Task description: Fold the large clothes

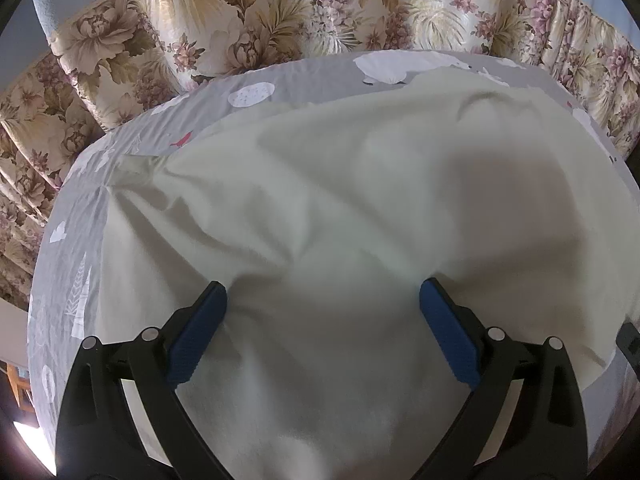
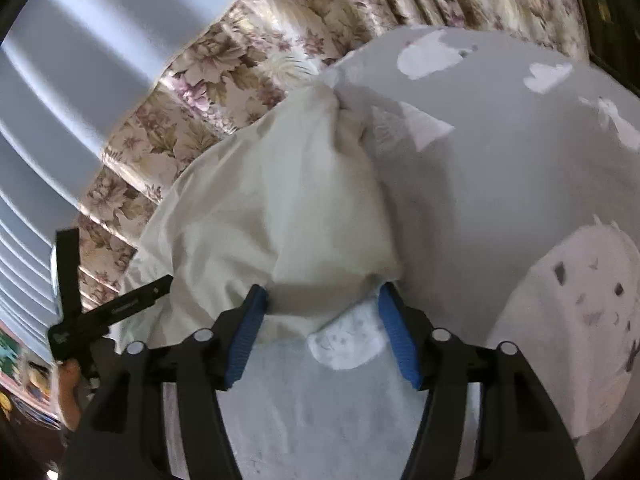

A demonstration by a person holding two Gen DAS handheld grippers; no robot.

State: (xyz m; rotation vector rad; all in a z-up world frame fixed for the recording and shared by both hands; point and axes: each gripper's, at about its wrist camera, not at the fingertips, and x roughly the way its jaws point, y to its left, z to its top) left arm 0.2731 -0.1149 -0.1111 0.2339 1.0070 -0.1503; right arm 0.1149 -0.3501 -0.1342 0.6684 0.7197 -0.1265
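Note:
A large cream-white garment (image 1: pixel 328 184) lies spread and rumpled on a grey bedsheet (image 1: pixel 72 216) printed with white shapes. My left gripper (image 1: pixel 323 292) is open, its blue pads (image 1: pixel 200 332) wide apart and resting on the cloth near its front part. In the right wrist view the same garment (image 2: pixel 280 200) is bunched toward the bed's far left edge. My right gripper (image 2: pixel 320 296) is open over the garment's near edge, with the grey sheet (image 2: pixel 500 168) showing between the fingers. The left gripper (image 2: pixel 100 312) shows at the lower left there.
A floral curtain (image 1: pixel 248 16) hangs behind the bed and also shows in the right wrist view (image 2: pixel 224 64). The bed's edge curves round on the left (image 1: pixel 44 280). A pale blue-grey wall (image 2: pixel 72 64) is at the left.

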